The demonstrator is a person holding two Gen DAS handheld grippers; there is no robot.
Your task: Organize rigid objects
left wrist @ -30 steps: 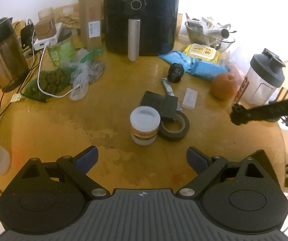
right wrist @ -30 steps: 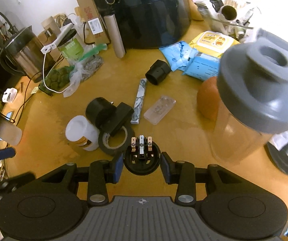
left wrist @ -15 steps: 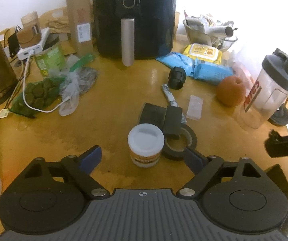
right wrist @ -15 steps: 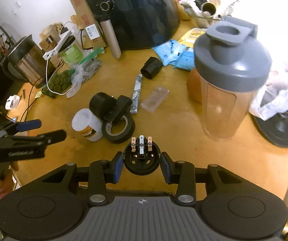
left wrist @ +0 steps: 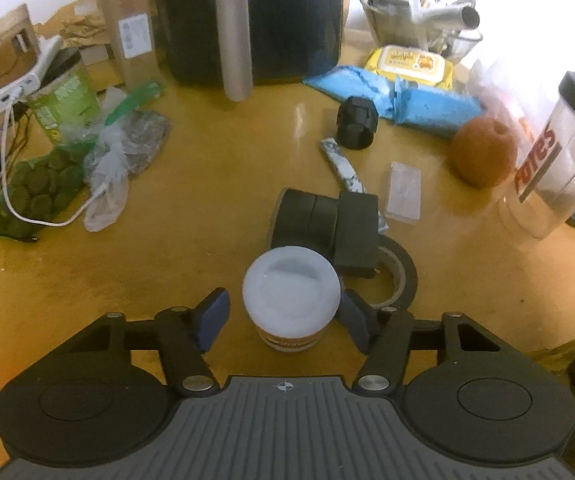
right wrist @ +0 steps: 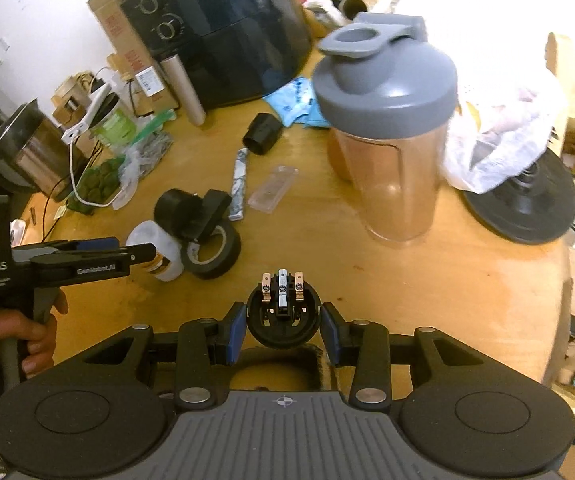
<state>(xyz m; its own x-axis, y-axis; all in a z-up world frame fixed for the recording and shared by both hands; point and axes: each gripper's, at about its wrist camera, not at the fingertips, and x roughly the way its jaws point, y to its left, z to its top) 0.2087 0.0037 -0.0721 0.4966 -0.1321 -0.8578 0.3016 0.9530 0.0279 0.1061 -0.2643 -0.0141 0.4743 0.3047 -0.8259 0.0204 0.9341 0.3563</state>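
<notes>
A white-lidded jar [left wrist: 291, 300] with an orange label stands on the wooden table [left wrist: 191, 248], between the blue pads of my left gripper [left wrist: 283, 306]. The jaws are closing; the right pad is at the lid's edge, while a small gap shows at the left pad [left wrist: 213, 318]. Just behind the jar lie a black tape roll [left wrist: 397, 276] and a black cylinder-and-block part [left wrist: 327, 220]. My right gripper [right wrist: 283, 330] is shut on a round black plug piece [right wrist: 283, 312] with metal contacts, held above the table's near edge. The right wrist view shows the left gripper [right wrist: 143, 254] at the jar [right wrist: 169, 258].
A black air fryer [left wrist: 255, 20] stands at the back, with a small black part [left wrist: 357, 122], a patterned stick [left wrist: 343, 166], a clear case [left wrist: 405, 192] and an orange [left wrist: 481, 152] in front. A grey-lidded shaker bottle [right wrist: 391, 128] stands right; bags and a kettle [right wrist: 27, 152] sit left.
My left gripper came forward and down over the jar and its jaws narrowed around it. The right gripper shifted sideways with the plug piece still held.
</notes>
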